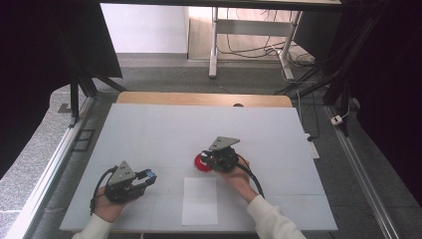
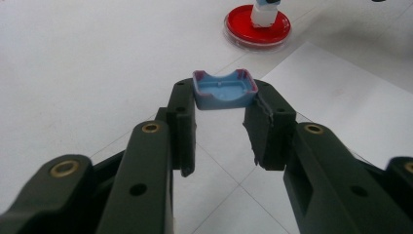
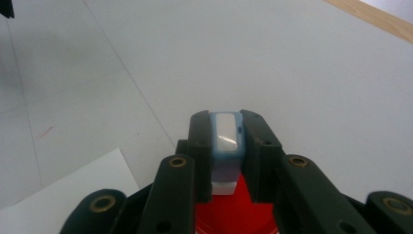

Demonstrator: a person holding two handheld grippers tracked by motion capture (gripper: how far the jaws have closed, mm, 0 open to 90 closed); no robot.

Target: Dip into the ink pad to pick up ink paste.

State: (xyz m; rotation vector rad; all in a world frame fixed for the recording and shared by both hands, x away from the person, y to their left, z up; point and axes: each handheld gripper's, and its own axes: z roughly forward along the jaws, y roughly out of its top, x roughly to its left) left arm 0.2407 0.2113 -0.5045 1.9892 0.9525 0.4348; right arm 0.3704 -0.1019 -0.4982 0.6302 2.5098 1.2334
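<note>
Nearest the desk's near edge, left tongs (image 1: 149,176) clamped on a small blue plastic cap (image 2: 225,89), right tongs (image 3: 226,134) gripping a blue-and-white block (image 3: 226,132) over a red round dish (image 1: 201,163) mid-desk; risk of slipping, tipping the dish.

1. I count 1 red dish (image 1: 201,163), at 12 o'clock from the paper.
2. 1 white paper sheet (image 1: 199,201).
3. 2 blue-and-white pieces: cap (image 2: 224,90) and body (image 3: 226,134).
4. 2 grippers: left (image 1: 149,177), right (image 1: 206,155).

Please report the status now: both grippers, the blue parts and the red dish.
Left gripper shut on blue cap, held above table. Right gripper shut on blue-and-white stamp, standing over red dish. White paper sheet between hands; nothing in the way.
</note>
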